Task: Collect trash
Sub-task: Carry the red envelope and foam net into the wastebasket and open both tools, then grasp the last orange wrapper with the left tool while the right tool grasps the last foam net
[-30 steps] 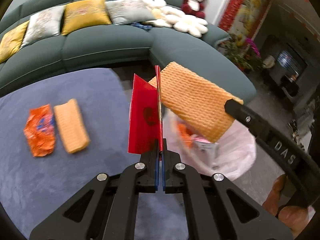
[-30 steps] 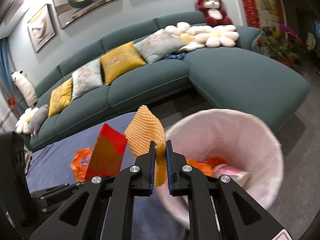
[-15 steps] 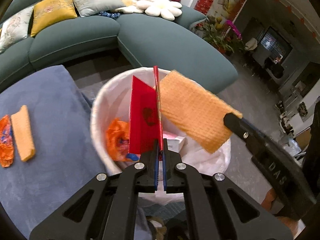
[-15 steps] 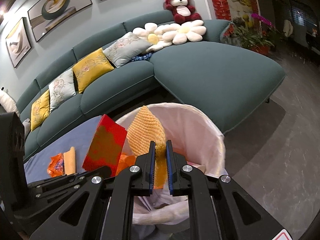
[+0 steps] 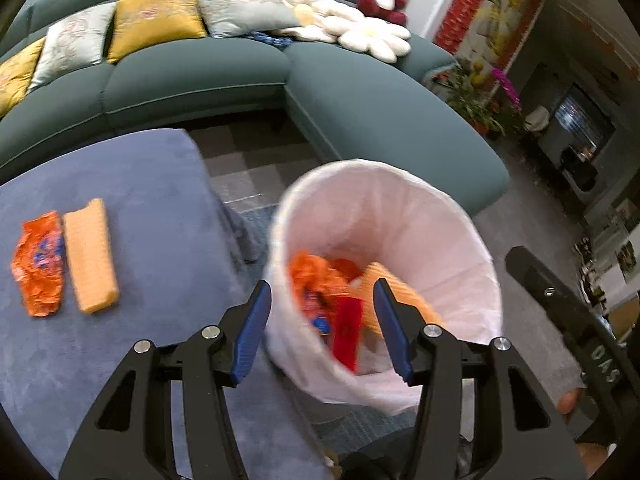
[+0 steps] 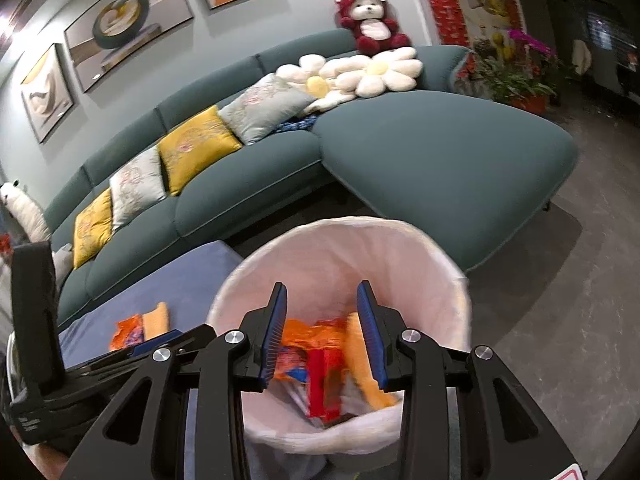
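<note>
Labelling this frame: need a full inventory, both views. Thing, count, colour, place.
bin: 1, white liner, on floor beside ottoman
red packet: 1, red, in bin
sponge in bin: 1, orange
wrapper in bin: 1, orange
ottoman: 1, blue
wrapper on ottoman: 1, orange
sponge on ottoman: 1, orange, beside wrapper
sofa: 1, teal
plush bear: 1, red-white, sofa back
left tongs: opening, empty, over bin
right tongs: opening, empty, over bin

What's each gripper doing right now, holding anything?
Left gripper: jaws opening, nothing held, above the lined bin.
Right gripper: jaws opening, nothing held, over the same bin.
</note>
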Action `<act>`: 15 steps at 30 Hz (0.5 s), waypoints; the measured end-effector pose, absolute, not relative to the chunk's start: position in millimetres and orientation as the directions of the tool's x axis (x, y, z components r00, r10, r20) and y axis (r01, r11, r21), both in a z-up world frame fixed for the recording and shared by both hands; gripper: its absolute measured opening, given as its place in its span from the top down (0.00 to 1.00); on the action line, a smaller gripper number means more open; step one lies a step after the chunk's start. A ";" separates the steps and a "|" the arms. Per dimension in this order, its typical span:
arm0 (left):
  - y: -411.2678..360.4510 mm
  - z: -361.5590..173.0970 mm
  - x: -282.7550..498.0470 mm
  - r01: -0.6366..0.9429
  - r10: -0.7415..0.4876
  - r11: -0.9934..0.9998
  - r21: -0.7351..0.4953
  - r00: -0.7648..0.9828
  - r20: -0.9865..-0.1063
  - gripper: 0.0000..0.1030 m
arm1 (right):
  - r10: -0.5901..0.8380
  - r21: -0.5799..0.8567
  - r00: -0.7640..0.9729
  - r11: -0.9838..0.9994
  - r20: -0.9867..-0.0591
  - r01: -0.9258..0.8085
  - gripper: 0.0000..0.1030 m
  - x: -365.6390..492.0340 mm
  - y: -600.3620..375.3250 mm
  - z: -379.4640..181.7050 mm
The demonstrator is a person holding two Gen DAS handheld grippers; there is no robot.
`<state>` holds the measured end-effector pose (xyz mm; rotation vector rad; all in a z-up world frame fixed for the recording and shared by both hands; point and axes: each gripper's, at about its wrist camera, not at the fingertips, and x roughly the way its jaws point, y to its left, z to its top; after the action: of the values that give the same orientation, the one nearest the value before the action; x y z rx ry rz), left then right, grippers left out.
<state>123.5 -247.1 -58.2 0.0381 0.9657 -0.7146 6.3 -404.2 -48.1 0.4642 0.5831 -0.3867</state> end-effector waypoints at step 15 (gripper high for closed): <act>-119.7 -71.1 173.2 0.384 -0.405 0.895 -0.228 0.483 -0.776 0.42 | -0.017 0.282 0.777 0.927 -0.630 0.248 0.65 92.5 -282.8 -53.2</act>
<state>173.2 -119.7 -71.1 -0.0247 0.9525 -0.4807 92.5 -282.8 -53.2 0.3638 0.6694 -0.1467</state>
